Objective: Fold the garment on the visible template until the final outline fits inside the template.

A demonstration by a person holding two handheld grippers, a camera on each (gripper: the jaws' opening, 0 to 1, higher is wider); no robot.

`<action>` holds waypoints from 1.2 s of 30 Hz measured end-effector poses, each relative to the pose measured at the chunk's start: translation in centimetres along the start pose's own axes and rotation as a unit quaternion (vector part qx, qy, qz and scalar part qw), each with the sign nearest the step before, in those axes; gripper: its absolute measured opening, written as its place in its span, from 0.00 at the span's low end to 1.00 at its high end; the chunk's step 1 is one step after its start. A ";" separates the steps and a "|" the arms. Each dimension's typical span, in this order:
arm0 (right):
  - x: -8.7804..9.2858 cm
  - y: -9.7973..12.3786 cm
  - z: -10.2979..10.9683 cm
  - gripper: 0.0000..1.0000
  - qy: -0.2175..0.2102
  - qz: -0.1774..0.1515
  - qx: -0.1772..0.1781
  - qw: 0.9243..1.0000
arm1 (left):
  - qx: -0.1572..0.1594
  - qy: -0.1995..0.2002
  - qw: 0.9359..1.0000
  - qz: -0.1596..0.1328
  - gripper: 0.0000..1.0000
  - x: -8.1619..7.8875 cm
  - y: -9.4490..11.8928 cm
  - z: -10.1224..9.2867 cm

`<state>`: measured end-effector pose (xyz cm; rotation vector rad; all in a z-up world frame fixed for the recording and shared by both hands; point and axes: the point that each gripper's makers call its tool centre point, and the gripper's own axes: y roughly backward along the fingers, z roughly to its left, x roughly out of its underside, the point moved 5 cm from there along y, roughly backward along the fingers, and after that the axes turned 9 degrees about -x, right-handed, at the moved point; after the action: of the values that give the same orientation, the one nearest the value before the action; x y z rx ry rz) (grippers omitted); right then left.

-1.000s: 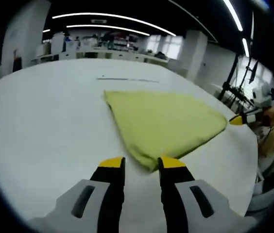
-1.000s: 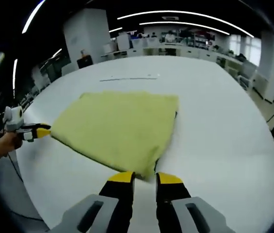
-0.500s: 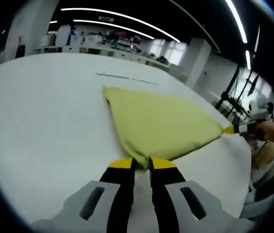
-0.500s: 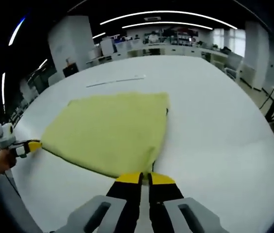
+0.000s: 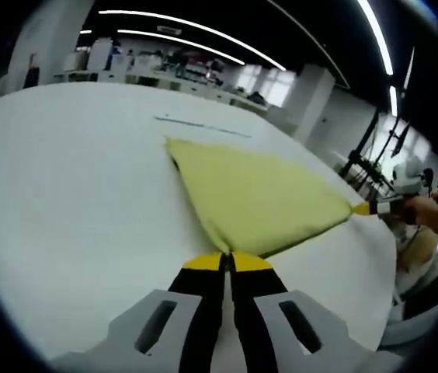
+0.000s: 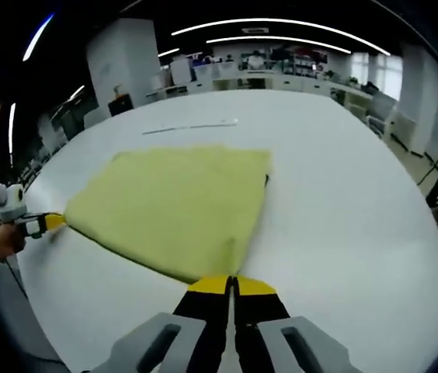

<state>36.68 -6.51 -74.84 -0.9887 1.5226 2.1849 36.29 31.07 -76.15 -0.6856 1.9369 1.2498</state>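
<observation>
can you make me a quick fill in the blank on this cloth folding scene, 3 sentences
The garment lying on the white table is ____ in colour.
The left gripper has its jaws ____ on one corner of it.
The right gripper pinches another ____ of it.

Missing words: yellow; shut; corner

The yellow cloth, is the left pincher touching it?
Touching. In the left gripper view, the left gripper has its jaws closed on the near corner of the yellow cloth.
</observation>
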 end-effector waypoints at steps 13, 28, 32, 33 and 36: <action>-0.8 1.2 -1.3 0.00 0.067 0.005 -0.056 0.996 | 0.000 -0.044 0.999 0.018 0.00 0.2 0.4 0.3; 1.3 -0.2 -1.1 0.01 -0.024 0.002 -0.060 0.998 | -0.001 -0.030 0.999 0.019 0.00 0.6 0.6 -0.2; 1.2 -0.3 -1.0 0.01 -0.039 -0.005 -0.059 0.997 | -0.001 -0.025 0.999 0.021 0.00 0.7 0.6 -0.2; 1.2 -0.3 -1.0 0.02 -0.048 -0.007 -0.060 0.997 | -0.002 -0.023 0.999 0.021 0.00 0.7 0.6 -0.2; 1.1 -0.4 -0.8 0.04 -0.060 -0.013 -0.060 0.996 | -0.002 -0.023 1.000 0.021 0.00 0.7 0.6 -0.2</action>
<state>36.40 -7.22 -76.06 -0.8885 1.3314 2.2969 35.34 31.12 -76.35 -0.6177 1.9207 1.2843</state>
